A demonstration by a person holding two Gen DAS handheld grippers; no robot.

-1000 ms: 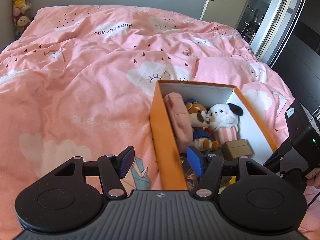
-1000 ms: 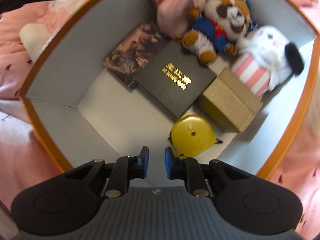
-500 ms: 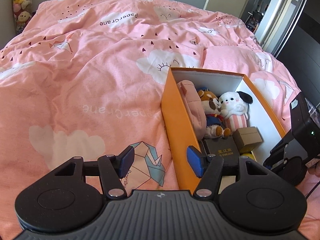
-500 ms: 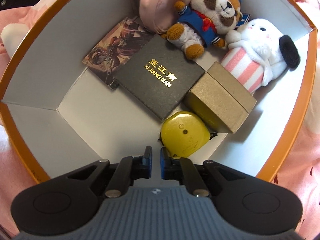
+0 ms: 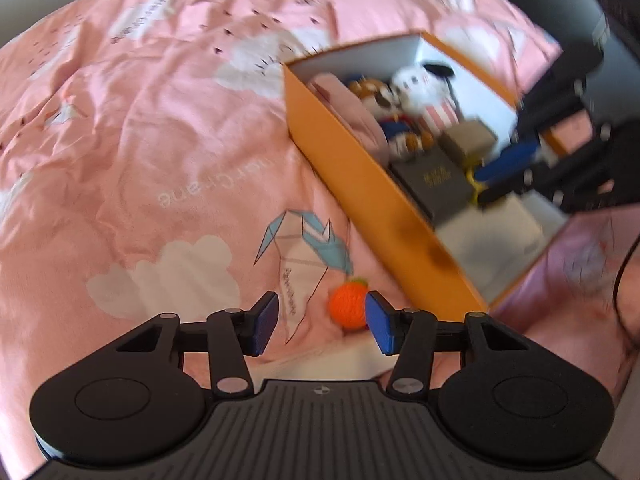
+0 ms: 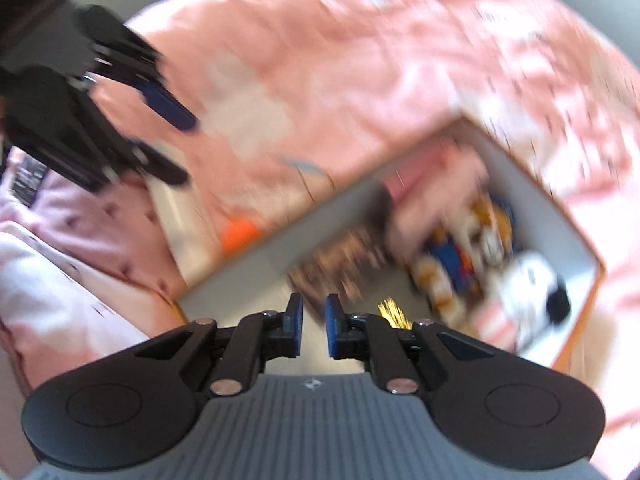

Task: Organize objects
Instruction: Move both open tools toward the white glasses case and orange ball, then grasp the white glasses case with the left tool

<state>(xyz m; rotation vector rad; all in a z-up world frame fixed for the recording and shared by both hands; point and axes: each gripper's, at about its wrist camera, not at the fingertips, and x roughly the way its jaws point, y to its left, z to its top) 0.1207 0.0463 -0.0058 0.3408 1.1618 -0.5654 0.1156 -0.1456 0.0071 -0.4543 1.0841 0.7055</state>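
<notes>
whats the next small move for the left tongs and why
Probably lower the left tongs and centre them on the orange ball. It lies on the pink bedspread outside the orange box, close to one pad, and the tongs, which have just been closing, grip nothing yet.

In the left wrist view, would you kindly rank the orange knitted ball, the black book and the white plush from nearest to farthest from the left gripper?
1. Orange knitted ball, on the bedspread by the left gripper.
2. Black book, mid-box.
3. White plush, at the box's far end.

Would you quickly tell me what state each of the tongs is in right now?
Left tongs: open, just been closing; small orange knitted ball lies between them, not gripped.
Right tongs: nearly shut, holding nothing.
</notes>
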